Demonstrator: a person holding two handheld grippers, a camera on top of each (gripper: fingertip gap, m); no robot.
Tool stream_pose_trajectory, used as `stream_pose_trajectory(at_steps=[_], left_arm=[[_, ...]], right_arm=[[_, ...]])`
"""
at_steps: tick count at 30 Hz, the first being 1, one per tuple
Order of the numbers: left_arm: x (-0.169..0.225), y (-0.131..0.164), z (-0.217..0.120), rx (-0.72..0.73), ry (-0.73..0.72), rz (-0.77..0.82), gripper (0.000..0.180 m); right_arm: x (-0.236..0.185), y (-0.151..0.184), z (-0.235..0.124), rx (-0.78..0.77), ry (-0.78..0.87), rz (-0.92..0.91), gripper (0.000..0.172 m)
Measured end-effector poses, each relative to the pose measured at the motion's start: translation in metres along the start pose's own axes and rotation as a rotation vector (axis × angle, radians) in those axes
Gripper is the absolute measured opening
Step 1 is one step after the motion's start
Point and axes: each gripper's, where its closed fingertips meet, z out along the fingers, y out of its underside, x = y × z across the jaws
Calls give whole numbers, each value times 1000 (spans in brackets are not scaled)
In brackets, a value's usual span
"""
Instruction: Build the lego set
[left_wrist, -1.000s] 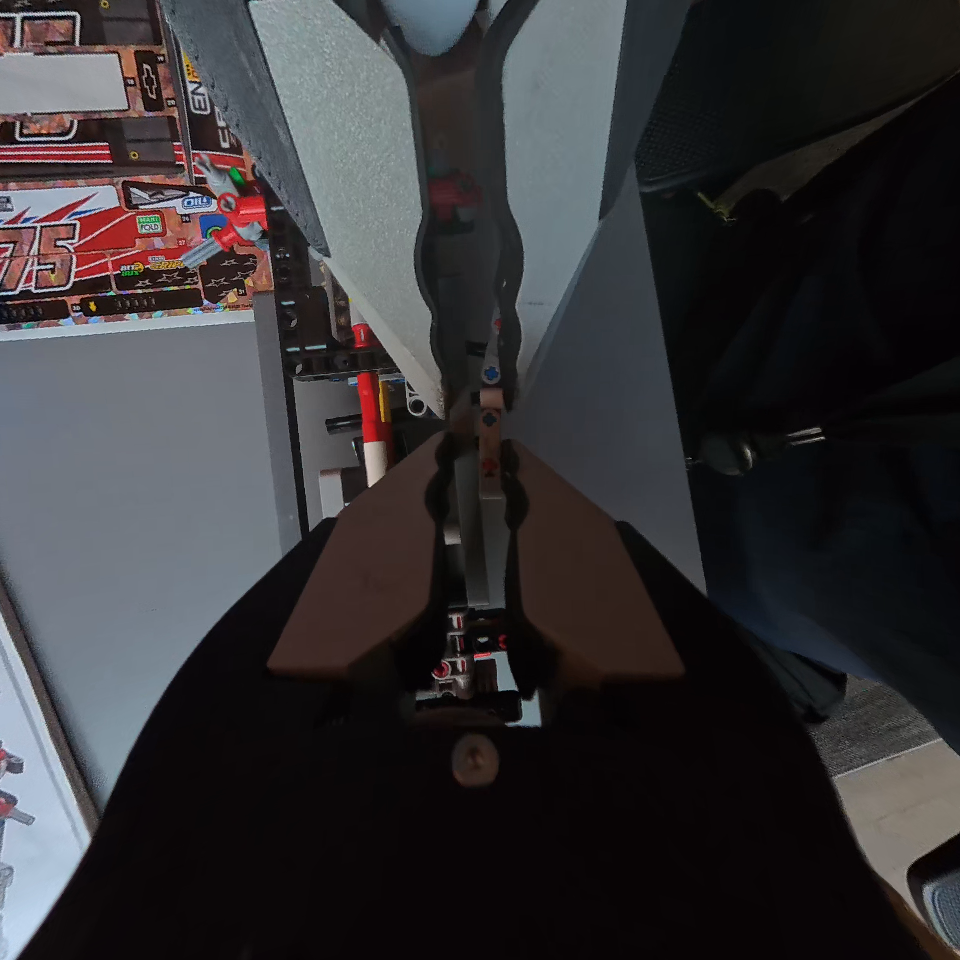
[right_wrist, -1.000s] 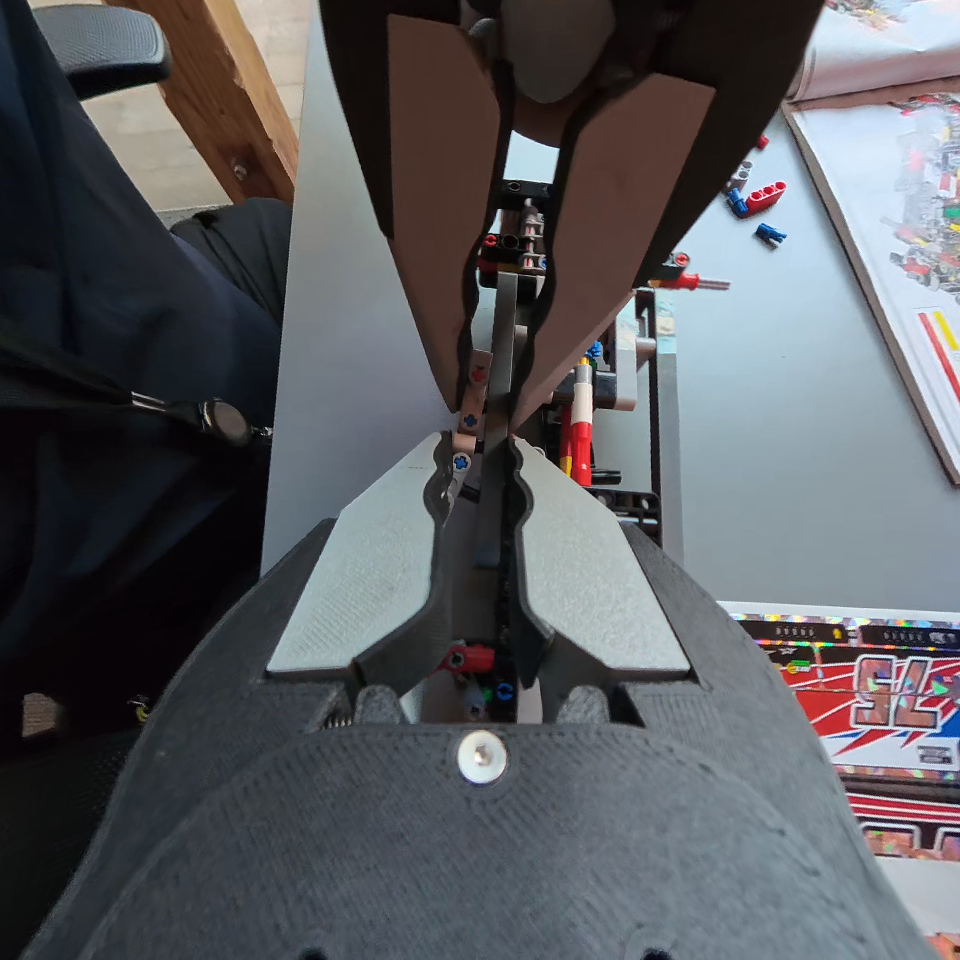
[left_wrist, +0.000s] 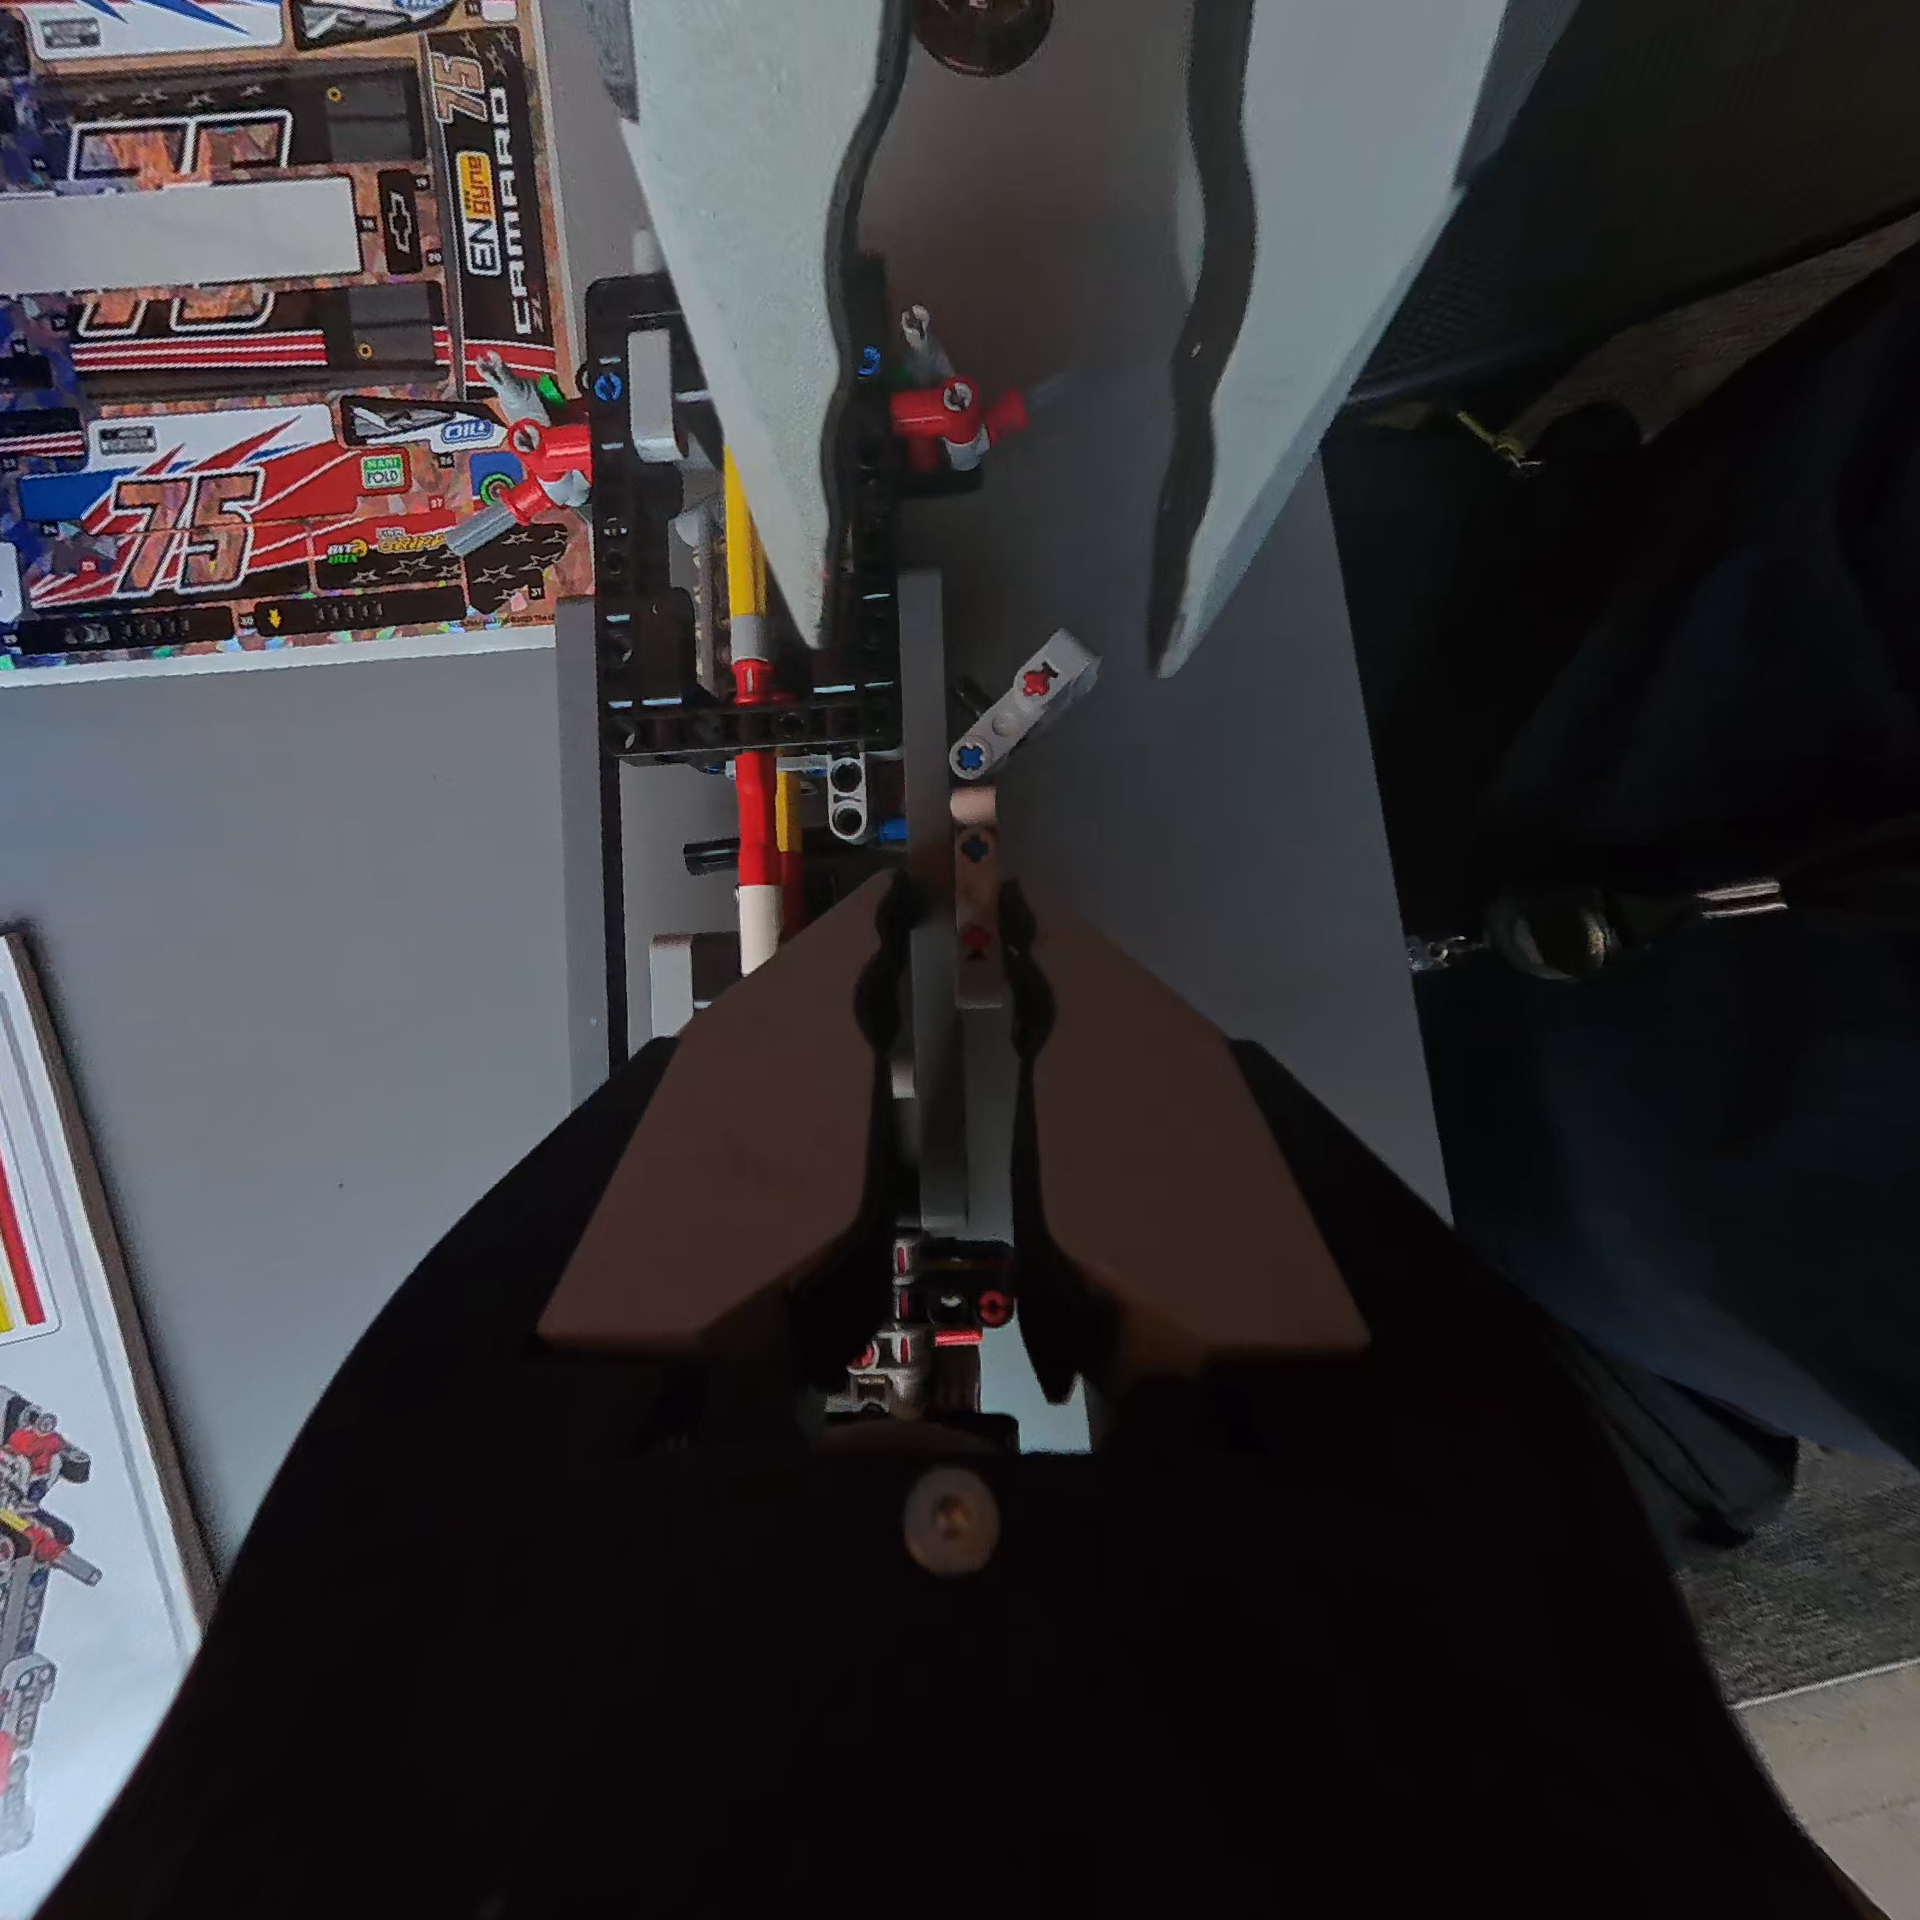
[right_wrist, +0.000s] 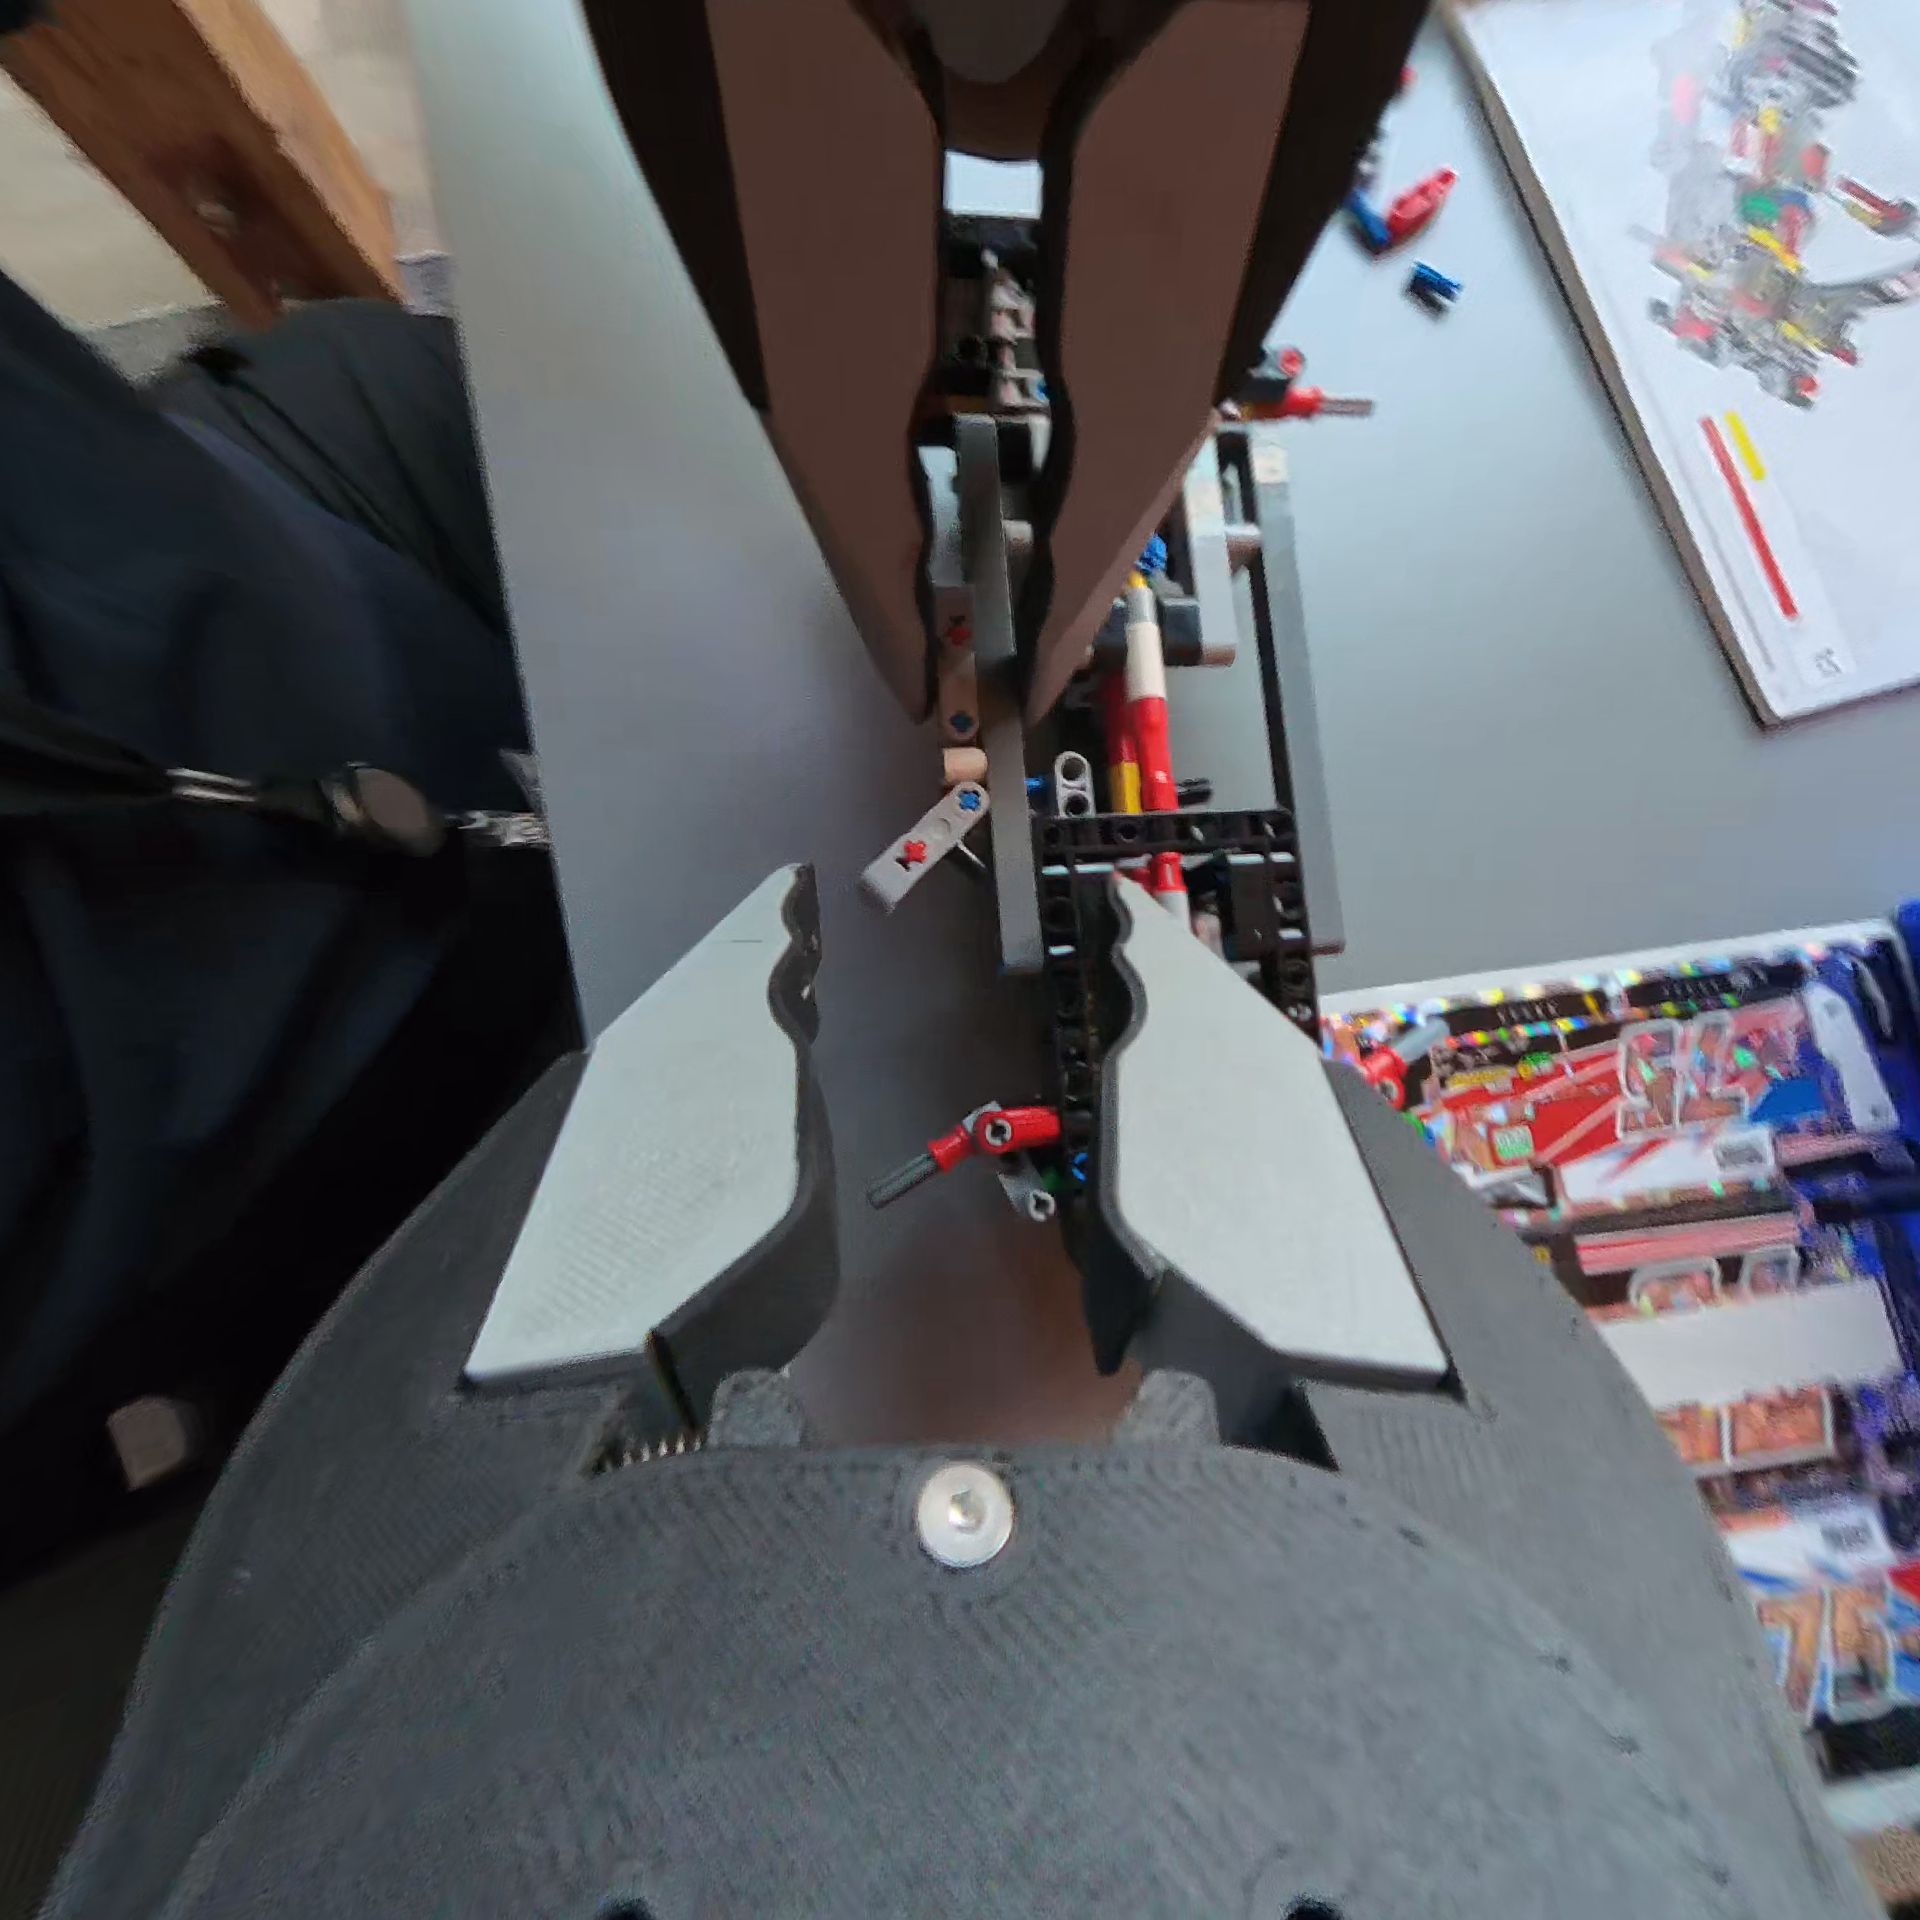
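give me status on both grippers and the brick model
Left gripper shut on grey beam of brick model. Right gripper open, holding nothing. Small grey link hangs loose between them.

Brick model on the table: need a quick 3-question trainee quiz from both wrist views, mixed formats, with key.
1. True or false: the left hand-held gripper is shut on the grey beam of the brick model.
2. Multiple choice: the right hand-held gripper is A) shut on the small grey link, B) open, with the link beyond its fingertips, untouched, C) shut on the sticker sheet.
3. Fill in: the small grey link carries one red pin and one ___ pin.

Key: 1 true; 2 B; 3 blue.
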Motion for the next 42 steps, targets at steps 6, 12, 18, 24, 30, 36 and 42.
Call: stream_pose_trajectory(at_steps=[6,12,18,24,30,36,42], left_arm=[[0,-11,1,-1,-14,20,29],[2,-4,10,-43,20,24,20],[1,-6,11,-24,25,34,16],[5,-8,12,-12,49,43,15],[4,-9,13,-6,38,76,15],[3,-9,13,5,37,5,15],[5,-8,13,2,14,65,15]], right_arm=[[4,1,1,53,189,51,40],[-13,0,3,151,219,156,15],[-11,3,8,192,204,245,7],[-13,5,6,245,181,248,7],[-11,6,5,309,144,292,7],[-12,5,6,292,237,211,8],[-13,5,6,311,227,227,7]])
